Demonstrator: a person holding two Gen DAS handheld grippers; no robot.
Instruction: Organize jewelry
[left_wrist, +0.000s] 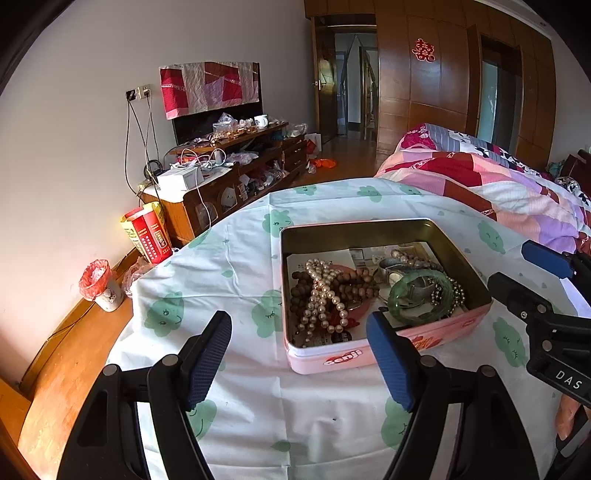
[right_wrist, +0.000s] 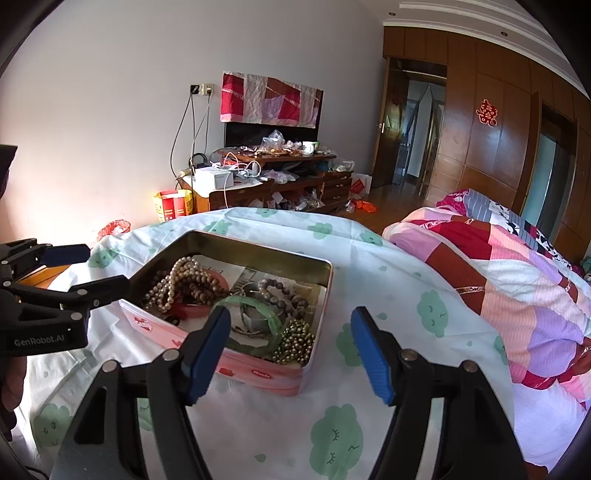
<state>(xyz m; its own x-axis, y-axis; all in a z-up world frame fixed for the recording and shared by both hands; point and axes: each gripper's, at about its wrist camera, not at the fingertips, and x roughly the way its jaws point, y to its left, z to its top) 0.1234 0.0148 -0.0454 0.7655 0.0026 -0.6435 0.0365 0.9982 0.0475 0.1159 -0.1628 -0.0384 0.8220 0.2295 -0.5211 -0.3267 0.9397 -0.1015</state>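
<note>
1. The tin (right_wrist: 236, 363) hides part of its near wall behind a blue pad (right_wrist: 207, 354).
2. The bangle (right_wrist: 255, 325) partly covers the beads (right_wrist: 295, 341).
3. The quilt (left_wrist: 517, 184) runs off the right edge.

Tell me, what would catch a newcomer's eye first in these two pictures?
Probably the open pink tin in the middle of the cloud-print cloth, heaped with jewelry: a pearl strand lying over dark wooden beads on one side, a green bangle on the other. Next, the two pairs of blue-padded tongs, the left tongs and right tongs, both open and empty just short of the tin. A bright patchwork quilt lies beyond, at the right.
</note>
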